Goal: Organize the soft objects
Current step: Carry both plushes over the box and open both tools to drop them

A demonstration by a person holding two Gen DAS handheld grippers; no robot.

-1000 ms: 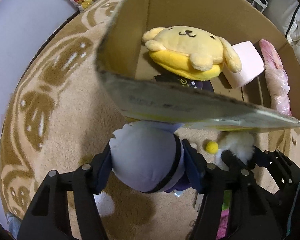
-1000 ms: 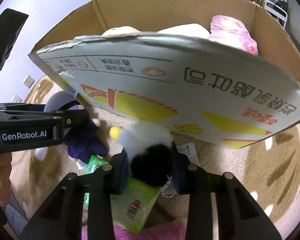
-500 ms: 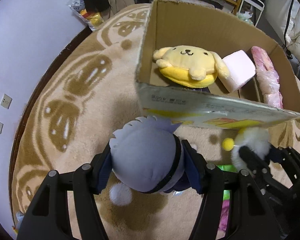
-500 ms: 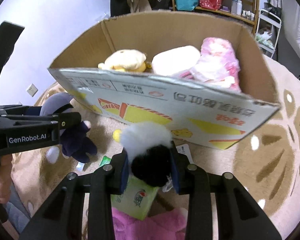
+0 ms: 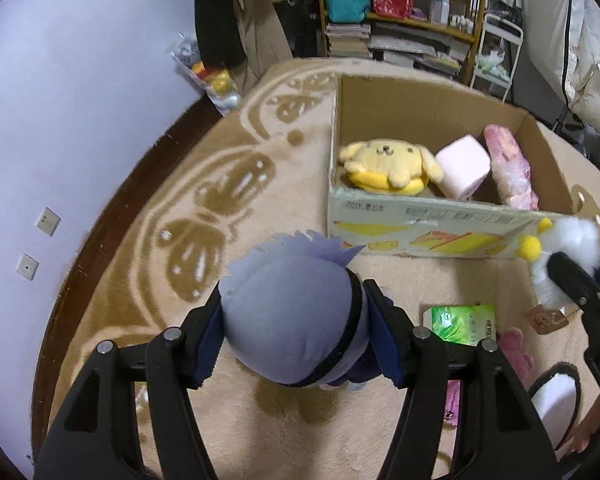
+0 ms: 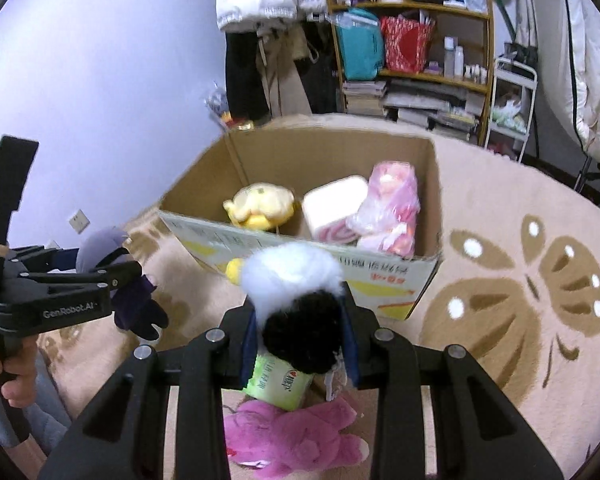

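Both grippers have risen and drawn back from the open brown cardboard box (image 5: pixel 432 228), whose near wall filled the views a second ago; its interior now shows from above, so each load looks clear of the rim and, by judgement, ready to carry over it. The left gripper (image 5: pixel 296 340) pinches a lavender-headed, dark-bodied plush doll (image 5: pixel 292 316) just short of the box's near-left corner; the right gripper (image 6: pixel 300 344) pinches a white-and-black fluffy plush with yellow pom-poms (image 6: pixel 296 296) before the near wall. Inside the box: one yellow dog plush (image 5: pixel 388 164), one pink roll-shaped cushion (image 5: pixel 462 166), one pink plastic-wrapped bundle (image 5: pixel 510 172). On the beige patterned carpet (image 5: pixel 140 264) near the box: one green tissue packet (image 5: pixel 460 324), one magenta plush (image 6: pixel 292 436)
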